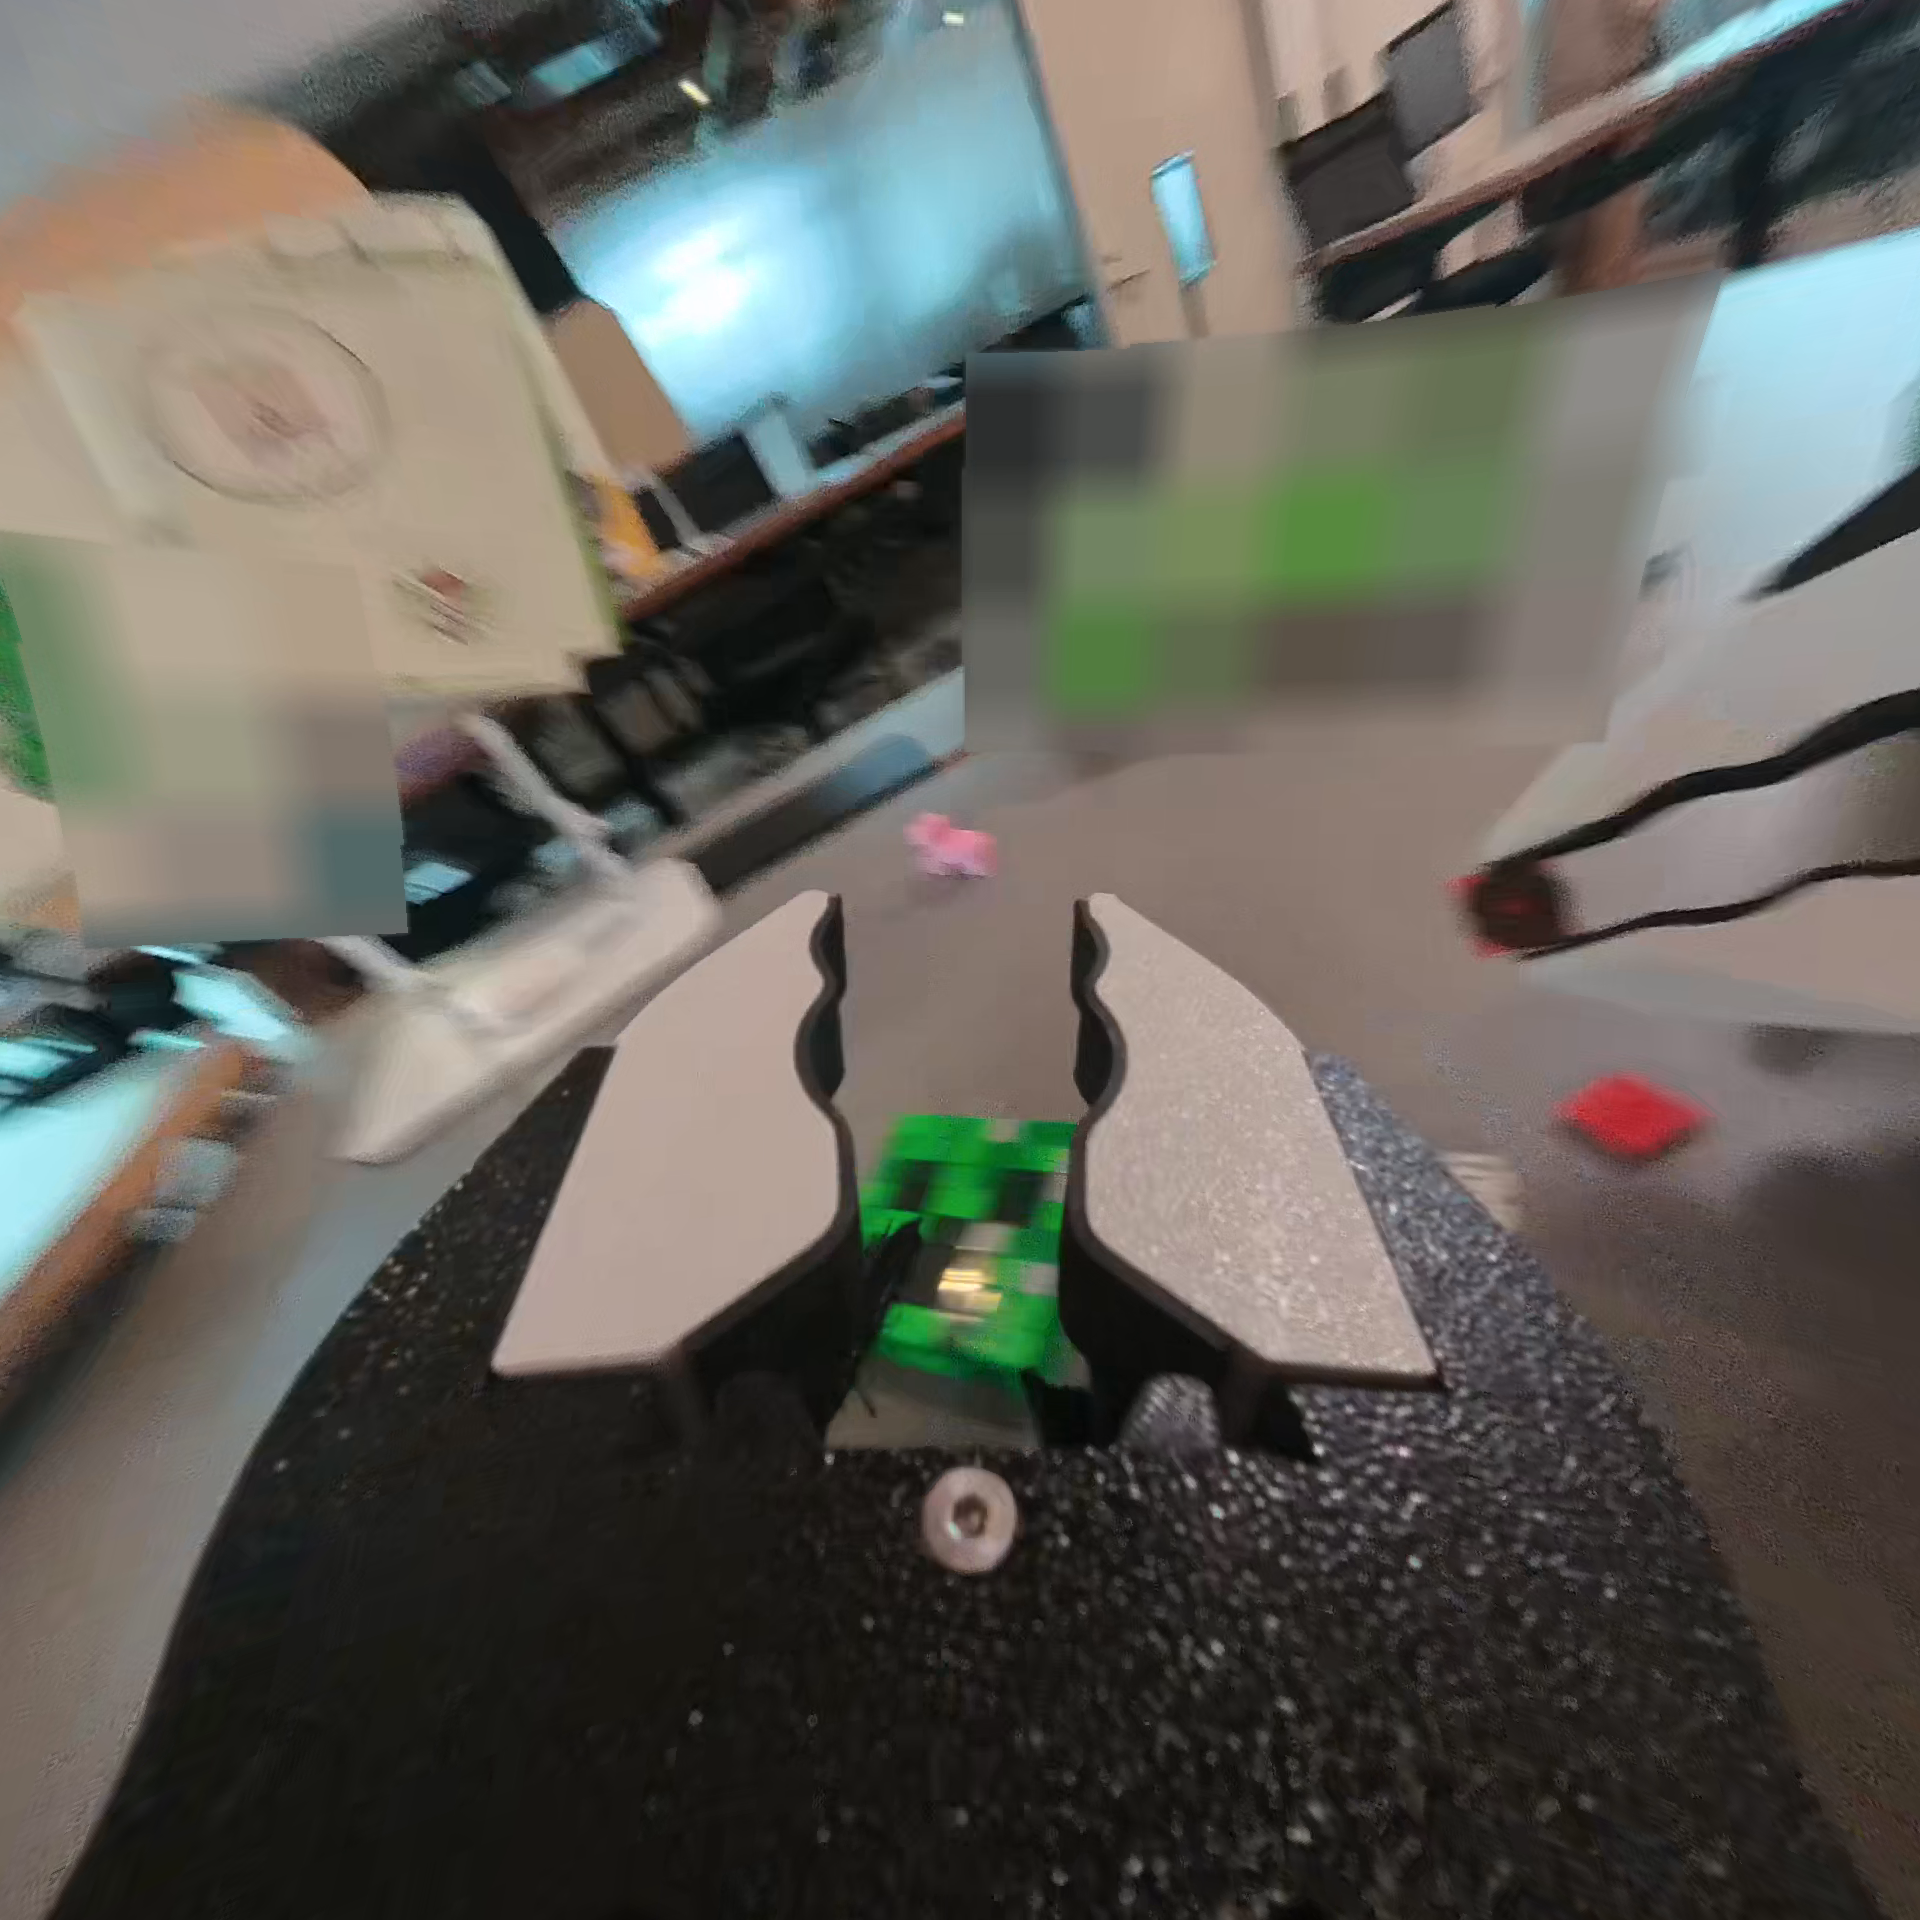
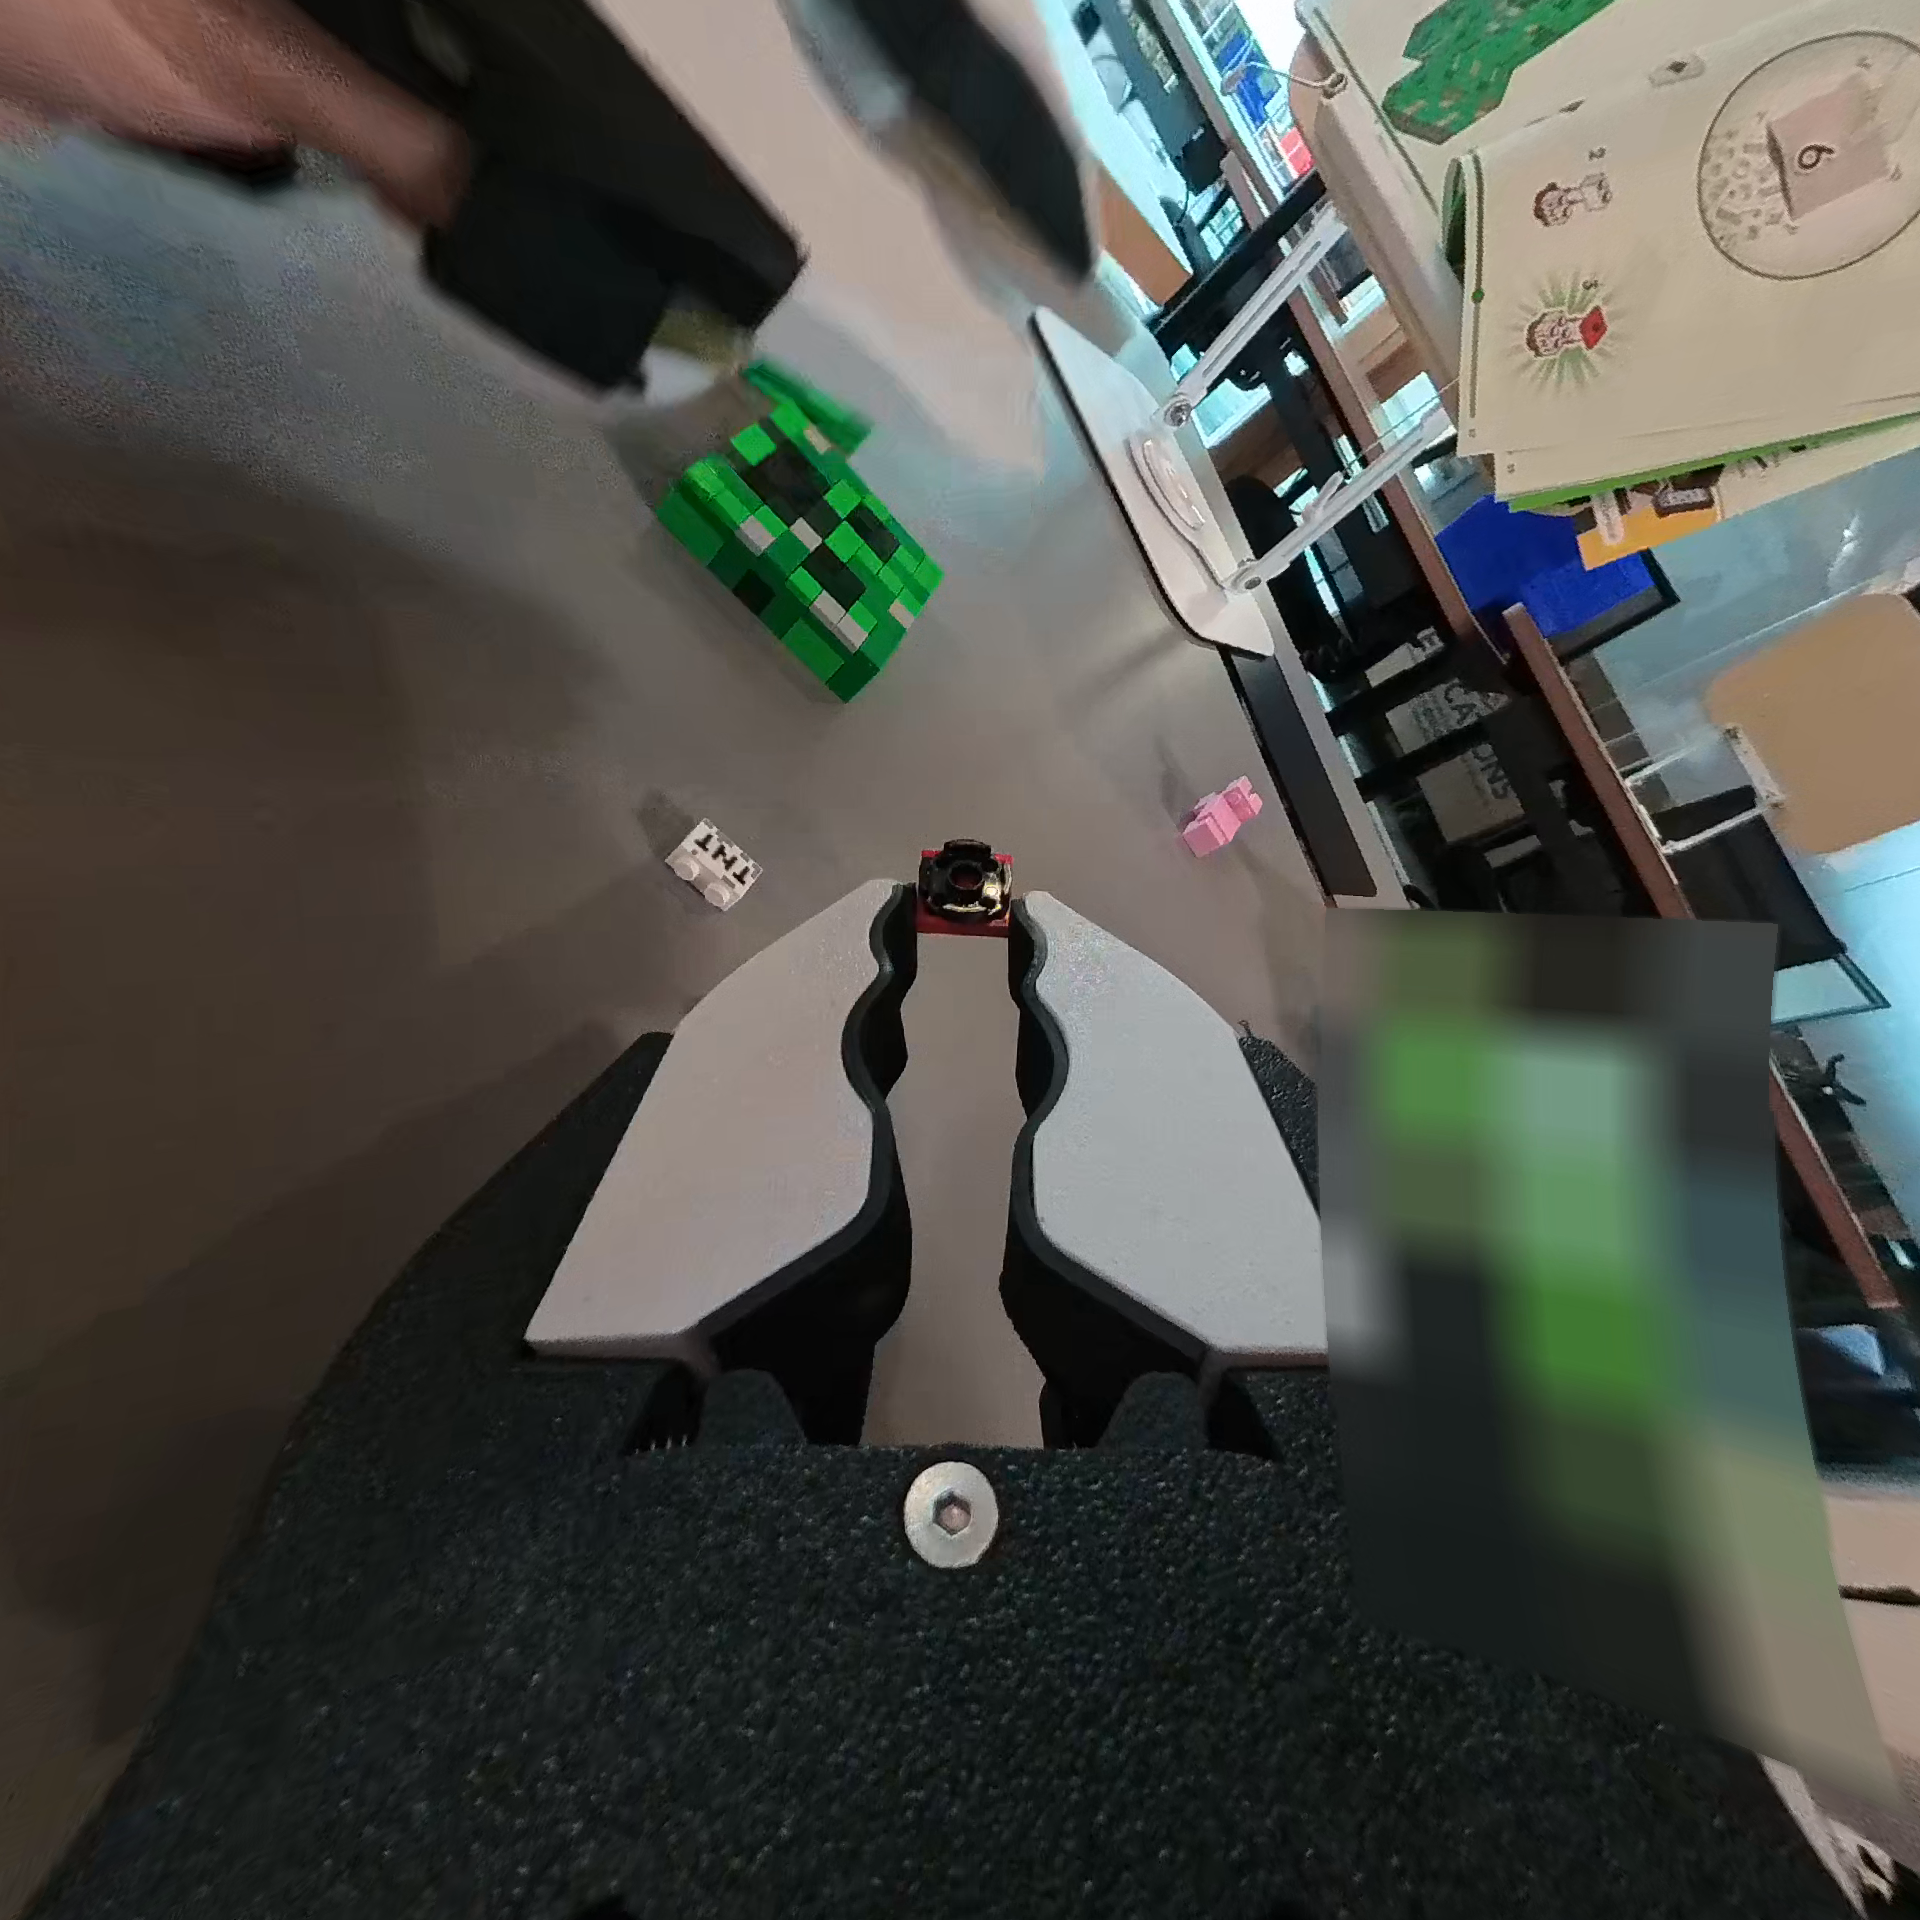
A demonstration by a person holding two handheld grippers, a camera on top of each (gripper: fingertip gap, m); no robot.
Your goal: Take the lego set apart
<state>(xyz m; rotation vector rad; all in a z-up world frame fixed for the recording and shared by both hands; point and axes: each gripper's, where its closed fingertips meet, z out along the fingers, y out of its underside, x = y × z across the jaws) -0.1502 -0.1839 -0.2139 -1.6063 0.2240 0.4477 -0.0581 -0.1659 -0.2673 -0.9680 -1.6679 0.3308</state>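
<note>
A green and black lego block figure (image 2: 800, 530) lies on the grey table (image 2: 312, 727). My left gripper (image 1: 956, 935) is open; the green figure (image 1: 966, 1236) shows blurred low in the gap between its finger bases. In the right wrist view the left gripper (image 2: 582, 229) is a dark blur just above and beside the figure, with a hand on it. My right gripper (image 2: 964, 920) is shut on a small red plate with a black round piece (image 2: 964, 896) at its tips, held above the table. It also shows in the left wrist view (image 1: 1496, 914).
Loose on the table: a pink piece (image 2: 1221, 816) (image 1: 951, 847), a white printed brick (image 2: 715, 864), a red plate (image 1: 1626, 1117). An instruction booklet (image 2: 1714, 260) on a white stand (image 2: 1195, 468) rises at the table's far edge. Desks stand beyond.
</note>
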